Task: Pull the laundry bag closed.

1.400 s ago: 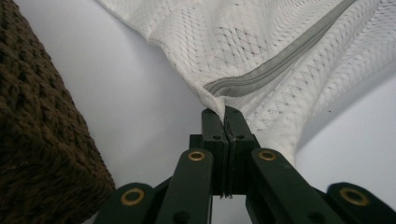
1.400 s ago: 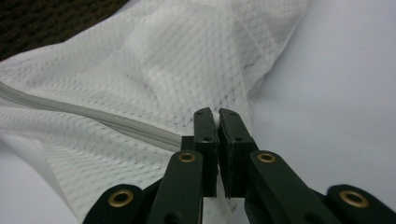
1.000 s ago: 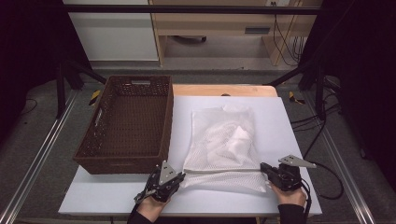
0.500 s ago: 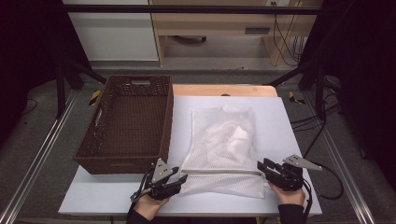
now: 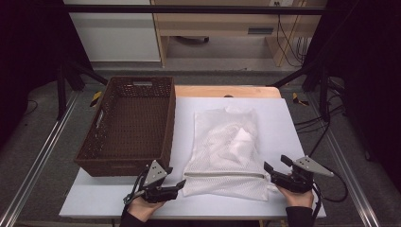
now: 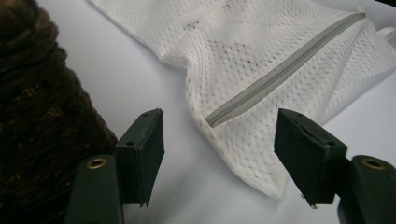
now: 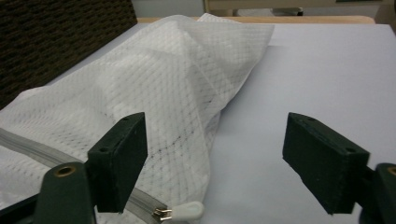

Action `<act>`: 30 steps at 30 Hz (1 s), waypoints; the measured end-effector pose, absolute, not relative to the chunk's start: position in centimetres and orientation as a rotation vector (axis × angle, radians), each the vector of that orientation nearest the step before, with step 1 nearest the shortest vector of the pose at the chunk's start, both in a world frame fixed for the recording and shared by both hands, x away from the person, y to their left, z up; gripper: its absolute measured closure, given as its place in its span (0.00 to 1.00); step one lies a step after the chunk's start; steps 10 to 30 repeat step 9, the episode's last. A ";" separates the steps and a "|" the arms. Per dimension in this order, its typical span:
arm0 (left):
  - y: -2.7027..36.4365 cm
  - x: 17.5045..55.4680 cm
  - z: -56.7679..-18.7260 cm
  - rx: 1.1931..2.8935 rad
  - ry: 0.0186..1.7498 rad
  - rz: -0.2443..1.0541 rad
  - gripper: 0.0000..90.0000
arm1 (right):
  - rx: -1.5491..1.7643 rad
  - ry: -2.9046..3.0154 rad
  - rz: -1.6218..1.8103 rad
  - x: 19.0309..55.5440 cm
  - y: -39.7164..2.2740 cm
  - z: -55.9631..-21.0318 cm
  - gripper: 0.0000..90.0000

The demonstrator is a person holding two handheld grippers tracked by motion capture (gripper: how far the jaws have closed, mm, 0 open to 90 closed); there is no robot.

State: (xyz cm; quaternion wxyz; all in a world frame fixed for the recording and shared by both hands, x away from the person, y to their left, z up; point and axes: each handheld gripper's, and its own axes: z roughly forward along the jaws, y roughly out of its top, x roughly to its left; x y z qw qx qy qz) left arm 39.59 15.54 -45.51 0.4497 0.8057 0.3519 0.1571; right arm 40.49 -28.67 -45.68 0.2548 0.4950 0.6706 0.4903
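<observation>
both tools have just been opening their jaws and now stand apart with nothing pinched: the left gripper [image 5: 163, 188] sits just off the near left corner of the white mesh zip-up laundry bag [image 5: 227, 151], and the right gripper [image 5: 279, 174] sits at its near right corner, pads clear of the cloth. judging by this, the zipping looks finished, since the grey zipper [image 6: 280, 72] runs closed across the near end with its small white pull tab [image 7: 184, 211] parked at the right end; what seems left is moving the bag, perhaps into the dark brown woven wicker basket [image 5: 130, 163] standing empty just beside it on the white tabletop [image 5: 283, 123]. the bag lies flat on the table, between basket and right edge, lumpy with pale fabric bundled inside, its mesh soft and creased.
</observation>
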 end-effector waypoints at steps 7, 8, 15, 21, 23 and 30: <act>16.4 39.5 -45.7 2.010 0.866 0.396 0.33 | 1.355 1.812 1.295 40.5 -29.1 -45.9 0.19; 16.6 39.5 -45.7 2.013 0.863 0.393 0.33 | 1.353 1.818 1.291 40.5 -29.1 -46.0 0.19; 16.7 39.5 -45.8 2.015 0.863 0.388 0.33 | 1.357 1.821 1.287 40.5 -29.1 -46.0 0.19; 16.7 39.5 -45.8 2.015 0.863 0.388 0.33 | 1.357 1.821 1.287 40.5 -29.1 -46.0 0.19; 16.7 39.5 -45.8 2.015 0.863 0.388 0.33 | 1.357 1.821 1.287 40.5 -29.1 -46.0 0.19; 16.7 39.5 -45.8 2.015 0.863 0.388 0.33 | 1.357 1.821 1.287 40.5 -29.1 -46.0 0.19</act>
